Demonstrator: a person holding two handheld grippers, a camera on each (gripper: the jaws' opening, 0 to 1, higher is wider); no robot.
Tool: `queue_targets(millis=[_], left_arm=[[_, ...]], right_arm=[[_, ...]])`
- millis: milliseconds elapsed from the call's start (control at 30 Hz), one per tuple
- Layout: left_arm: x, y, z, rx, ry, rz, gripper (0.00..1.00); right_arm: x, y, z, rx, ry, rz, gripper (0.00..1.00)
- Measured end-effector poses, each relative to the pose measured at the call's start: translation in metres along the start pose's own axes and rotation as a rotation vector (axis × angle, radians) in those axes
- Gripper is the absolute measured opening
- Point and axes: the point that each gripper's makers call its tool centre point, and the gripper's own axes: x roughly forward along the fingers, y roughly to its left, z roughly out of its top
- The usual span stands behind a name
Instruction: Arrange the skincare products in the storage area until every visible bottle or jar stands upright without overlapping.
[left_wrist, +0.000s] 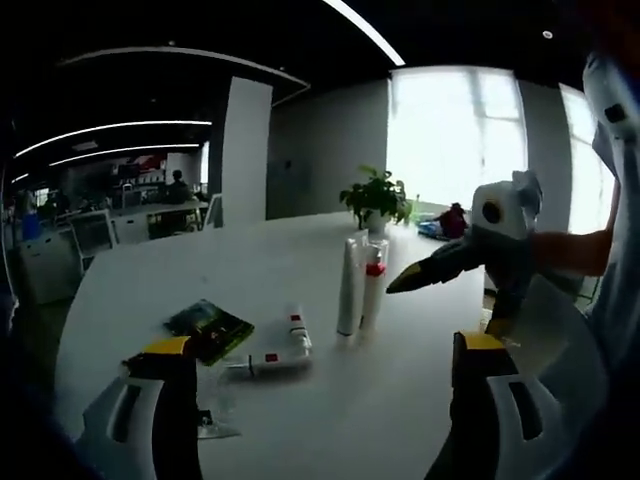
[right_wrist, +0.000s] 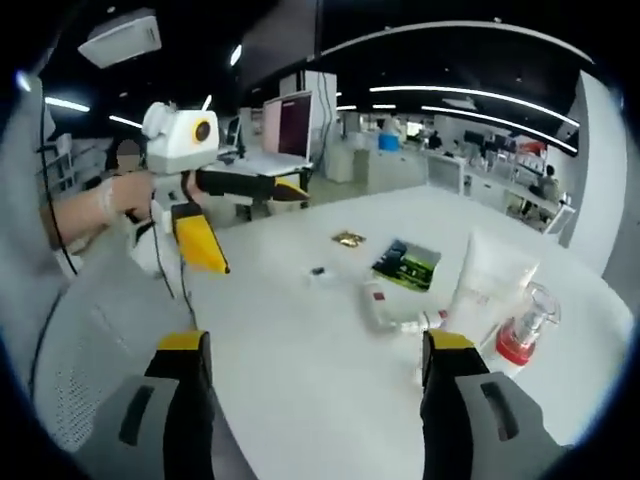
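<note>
A tall white tube (left_wrist: 351, 285) stands upright mid-table, touching a clear bottle with red trim (left_wrist: 373, 285). A second white tube (left_wrist: 275, 355) lies flat in front of them. My left gripper (left_wrist: 320, 345) is open, hovering near the table's front edge, short of the lying tube. My right gripper (left_wrist: 440, 295) reaches in from the right, one jaw tip close beside the clear bottle. In the right gripper view, my right gripper (right_wrist: 318, 345) is open, with the upright tube (right_wrist: 490, 290) and clear bottle (right_wrist: 525, 325) to its right, the lying tube (right_wrist: 378, 300) ahead, and the open left gripper (right_wrist: 260, 230) opposite.
A dark green packet (left_wrist: 210, 328) lies left of the flat tube. A small gold packet (right_wrist: 348, 238) and a tiny dark item (right_wrist: 318, 270) sit further along the white table (left_wrist: 300, 260). A potted plant (left_wrist: 378, 197) stands at the far edge. A person's sleeve (right_wrist: 90, 200) shows behind the left gripper.
</note>
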Motion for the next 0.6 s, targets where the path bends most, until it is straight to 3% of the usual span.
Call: queue_targets(millis=[133,367,600], left_arm=[[-0.005,0.008,-0.005,-0.016,0.014,0.021,1.0],[-0.016,0.013,-0.003,-0.045,-0.018,0.045,1.0],[-0.023,0.018,-0.003,-0.123,-0.052,0.073,1.0]], right_arm=[[0.017,-0.002,0.003,-0.011,0.001,0.002,0.82],[0.043,-0.005,0.004,-0.055,0.025,-0.001,0.77],[0.064,-0.012,0.001,-0.015,0.046,-0.008,0.75]])
